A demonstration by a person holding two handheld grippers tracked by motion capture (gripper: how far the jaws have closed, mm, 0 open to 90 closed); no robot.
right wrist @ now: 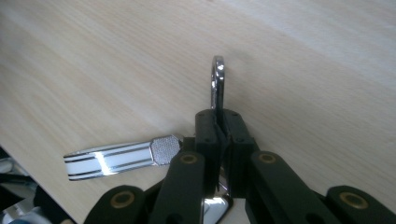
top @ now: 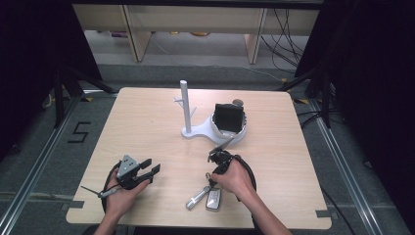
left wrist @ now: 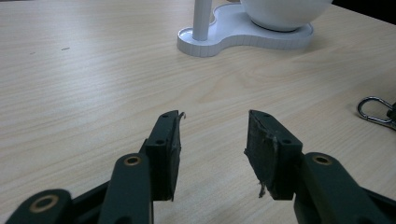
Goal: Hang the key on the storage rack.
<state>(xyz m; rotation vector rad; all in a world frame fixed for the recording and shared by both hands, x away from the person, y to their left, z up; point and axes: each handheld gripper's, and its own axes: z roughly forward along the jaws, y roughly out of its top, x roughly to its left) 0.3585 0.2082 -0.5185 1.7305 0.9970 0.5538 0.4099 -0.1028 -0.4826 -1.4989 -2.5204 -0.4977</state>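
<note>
A bunch of keys lies near the table's front edge: a silver carabiner (right wrist: pixel 217 79), a flat silver tag (right wrist: pixel 112 158) with black stripes, and a car key fob (top: pixel 213 198). My right gripper (right wrist: pixel 218 116) is shut on the carabiner, which sticks up past the fingertips; in the high view the right gripper (top: pixel 213 177) sits just above the fob. My left gripper (top: pixel 151 166) rests on the table at the front left, open (left wrist: pixel 212 135), with nothing between its pads. The carabiner (left wrist: pixel 373 109) shows at the right edge of the left gripper view.
A white stand (top: pixel 187 131) with an upright post (top: pixel 184 103) and a round bowl (top: pixel 240 134) stands at the table's middle back. A dark boxy object (top: pixel 228 118) sits in the bowl. Bare wood lies between the two grippers and the stand (left wrist: pixel 243 32).
</note>
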